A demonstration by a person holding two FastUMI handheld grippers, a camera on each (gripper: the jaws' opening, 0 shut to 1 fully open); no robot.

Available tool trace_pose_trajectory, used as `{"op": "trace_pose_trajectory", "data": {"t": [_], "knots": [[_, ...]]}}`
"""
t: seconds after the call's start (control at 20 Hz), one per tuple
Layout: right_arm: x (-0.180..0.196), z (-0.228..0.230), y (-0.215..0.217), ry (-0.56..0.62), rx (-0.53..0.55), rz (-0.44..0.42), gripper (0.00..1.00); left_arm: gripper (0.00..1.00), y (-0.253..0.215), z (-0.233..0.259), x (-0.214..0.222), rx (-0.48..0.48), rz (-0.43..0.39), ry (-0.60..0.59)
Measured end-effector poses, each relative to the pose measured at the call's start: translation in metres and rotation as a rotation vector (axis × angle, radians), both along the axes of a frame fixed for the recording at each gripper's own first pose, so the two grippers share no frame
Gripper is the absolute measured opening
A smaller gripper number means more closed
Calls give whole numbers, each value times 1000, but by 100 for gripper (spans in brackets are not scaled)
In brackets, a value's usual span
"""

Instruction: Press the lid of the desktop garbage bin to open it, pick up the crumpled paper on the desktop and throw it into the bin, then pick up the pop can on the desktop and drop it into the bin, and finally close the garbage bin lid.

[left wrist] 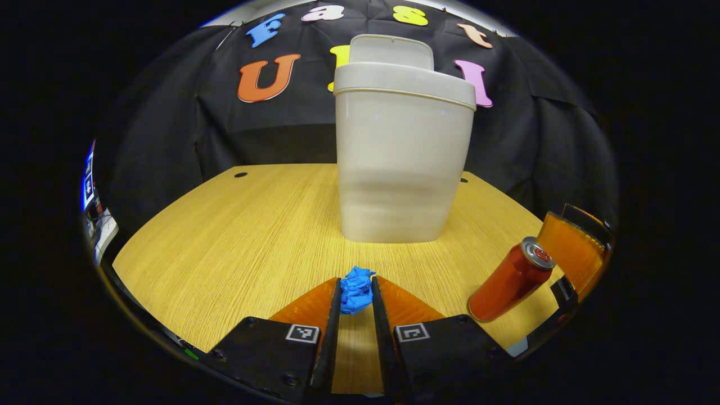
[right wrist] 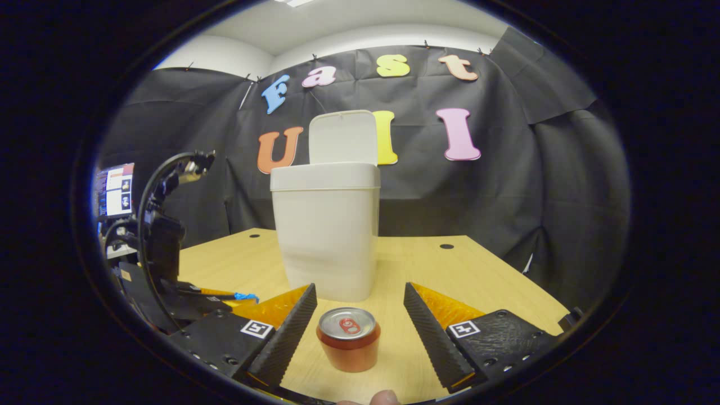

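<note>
Right up at the lens in the left gripper view, the left gripper (left wrist: 356,297) has its jaws pulled in narrow on the crumpled paper (left wrist: 357,296), a blue wad squeezed between both fingertips, low over the wooden desktop (left wrist: 225,236) and just in front of the garbage bin (left wrist: 402,163). That bin sits mid-desk with its lid (left wrist: 391,52) flipped up behind the rim. Off to the bin's right and nearer the camera, the pop can (left wrist: 509,279) looks tilted, probably just the fisheye, with the other gripper's finger close behind it.

Over in the right gripper view, the right gripper (right wrist: 357,315) hangs wide open, one finger on each side of the can (right wrist: 349,339), neither touching it. The can stands upright in front of the bin (right wrist: 329,230); the lid (right wrist: 342,138) stands open here too. Left of the bin, the left gripper (right wrist: 239,296) shows with a bit of the blue paper (right wrist: 246,296) at its tip.
</note>
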State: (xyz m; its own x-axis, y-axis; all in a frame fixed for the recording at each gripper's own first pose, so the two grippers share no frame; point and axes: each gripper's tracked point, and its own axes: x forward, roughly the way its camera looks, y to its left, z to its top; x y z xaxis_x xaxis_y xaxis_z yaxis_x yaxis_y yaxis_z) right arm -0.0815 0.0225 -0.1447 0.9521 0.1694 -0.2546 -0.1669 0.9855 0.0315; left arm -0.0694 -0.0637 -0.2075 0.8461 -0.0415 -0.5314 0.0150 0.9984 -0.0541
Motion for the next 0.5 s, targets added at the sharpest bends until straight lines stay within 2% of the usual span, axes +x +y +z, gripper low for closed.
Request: {"op": "trace_pose_trajectory", "data": {"t": [0.05,0.1,0.5], "knots": [[-1,-3,1,8,2,-1,97,39,-1,6,0,4,-4,-15],[-1,-5,2,13,1,-5,96,35,-3,10,0,4,-8,-26],[1,-40,3,94,-30,-39,97,35,8,55,15,-13,3,-140]]}}
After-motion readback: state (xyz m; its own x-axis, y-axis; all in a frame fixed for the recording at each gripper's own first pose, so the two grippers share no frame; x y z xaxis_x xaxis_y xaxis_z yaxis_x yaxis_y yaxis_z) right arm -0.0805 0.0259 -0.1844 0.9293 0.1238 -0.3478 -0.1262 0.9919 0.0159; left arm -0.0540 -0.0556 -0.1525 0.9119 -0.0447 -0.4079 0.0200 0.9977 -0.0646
